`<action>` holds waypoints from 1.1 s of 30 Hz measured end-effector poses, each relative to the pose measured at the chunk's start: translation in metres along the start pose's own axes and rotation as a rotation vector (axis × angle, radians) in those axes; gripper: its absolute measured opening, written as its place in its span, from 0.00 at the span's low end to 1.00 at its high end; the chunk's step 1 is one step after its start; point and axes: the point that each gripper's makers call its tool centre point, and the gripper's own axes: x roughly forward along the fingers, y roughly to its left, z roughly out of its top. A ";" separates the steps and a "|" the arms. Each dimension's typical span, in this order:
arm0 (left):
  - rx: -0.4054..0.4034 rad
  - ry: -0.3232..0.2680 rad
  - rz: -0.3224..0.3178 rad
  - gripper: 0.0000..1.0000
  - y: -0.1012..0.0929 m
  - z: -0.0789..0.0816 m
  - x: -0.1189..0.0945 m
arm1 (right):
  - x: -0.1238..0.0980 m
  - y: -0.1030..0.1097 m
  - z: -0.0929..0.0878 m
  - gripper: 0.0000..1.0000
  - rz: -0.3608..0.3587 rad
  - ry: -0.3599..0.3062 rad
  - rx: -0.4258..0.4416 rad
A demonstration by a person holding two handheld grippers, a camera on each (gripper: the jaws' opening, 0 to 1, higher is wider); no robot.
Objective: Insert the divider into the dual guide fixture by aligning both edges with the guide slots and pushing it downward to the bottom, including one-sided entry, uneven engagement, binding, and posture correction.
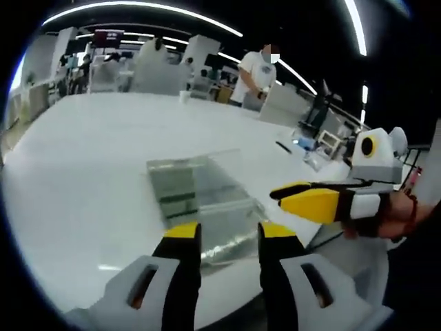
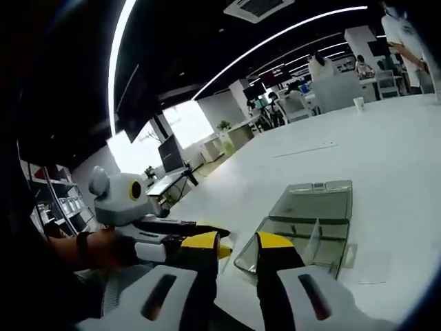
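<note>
A clear plastic fixture [image 1: 200, 200] lies on the white table [image 1: 89, 172], just beyond my left gripper [image 1: 229, 234]. That gripper's yellow-tipped jaws stand apart with nothing between them. My right gripper [image 1: 281, 196] comes in from the right, level with the fixture's near right corner, with a hand [image 1: 393, 215] behind it. In the right gripper view the fixture [image 2: 310, 217] shows thin clear partitions inside, one upright piece [image 2: 314, 238] near its middle. My right gripper [image 2: 238, 243] is open and empty, short of the fixture's near edge. The left gripper [image 2: 222, 248] reaches in from the left.
The white table [image 2: 393, 158] stretches far beyond the fixture. A paper cup [image 2: 358, 103] stands far off on it. At the far end are a person [image 1: 255, 72], chairs and desks. The table's edge [image 1: 324, 238] runs close to the right gripper.
</note>
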 end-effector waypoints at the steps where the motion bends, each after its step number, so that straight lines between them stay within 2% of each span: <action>1: -0.004 0.000 -0.005 0.30 -0.001 0.000 0.000 | 0.000 0.000 0.000 0.16 -0.001 0.002 0.001; 7: -0.026 -0.008 -0.045 0.30 -0.012 0.001 0.003 | 0.002 -0.003 -0.005 0.13 -0.004 0.012 0.030; 9: -0.058 -0.012 -0.062 0.30 -0.017 0.002 0.004 | 0.002 -0.004 -0.005 0.12 -0.007 0.010 0.037; 20: -0.077 -0.014 -0.087 0.30 -0.027 0.001 0.007 | 0.003 -0.010 -0.003 0.02 -0.018 0.000 0.080; 33: -0.150 -0.015 -0.119 0.30 -0.033 -0.001 0.009 | 0.002 -0.013 0.001 0.01 -0.035 -0.018 0.122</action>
